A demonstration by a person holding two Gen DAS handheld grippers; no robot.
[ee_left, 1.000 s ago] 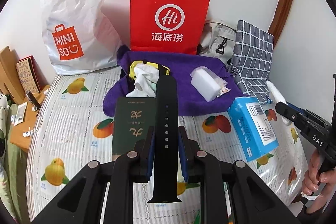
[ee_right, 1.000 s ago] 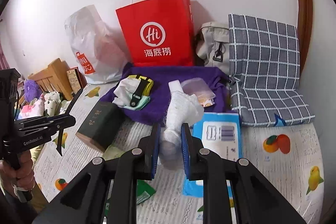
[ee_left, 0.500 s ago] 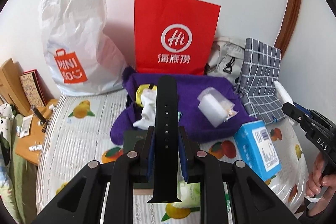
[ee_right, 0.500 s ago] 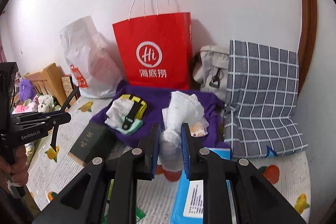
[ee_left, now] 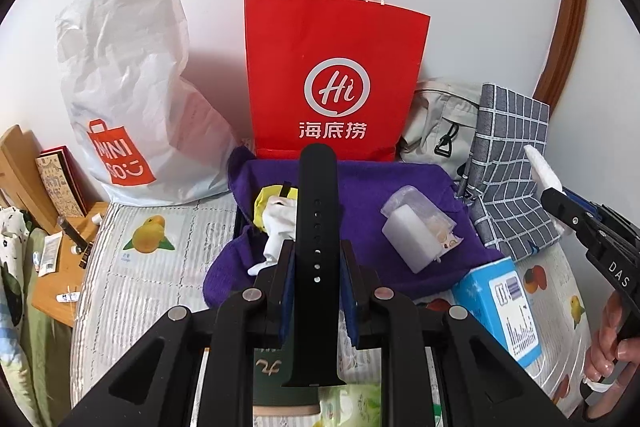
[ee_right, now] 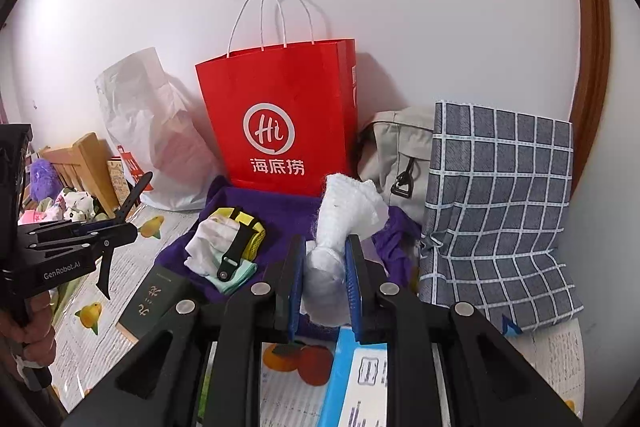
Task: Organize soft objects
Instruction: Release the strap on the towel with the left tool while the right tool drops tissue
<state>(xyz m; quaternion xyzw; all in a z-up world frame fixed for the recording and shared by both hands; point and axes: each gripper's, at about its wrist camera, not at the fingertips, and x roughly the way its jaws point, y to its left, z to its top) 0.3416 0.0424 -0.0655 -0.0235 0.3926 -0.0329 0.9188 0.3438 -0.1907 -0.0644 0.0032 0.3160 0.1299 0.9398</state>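
Gripping soft items in front of the red paper bag (ee_left: 336,75).
Left gripper (ee_left: 316,287) pinches a black strap (ee_left: 316,227); right gripper (ee_right: 324,279) pinches a white sock (ee_right: 340,223), both above the purple cloth (ee_left: 380,183).

Bright, even indoor light, soft shadows on the wall, sharp focus, strong fisheye bending and dark corners.

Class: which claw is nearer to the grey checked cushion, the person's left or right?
Right. The right claw, shut on a white sock, sits just beside the cushion; the left claw, gripping a black strap, is farther across.
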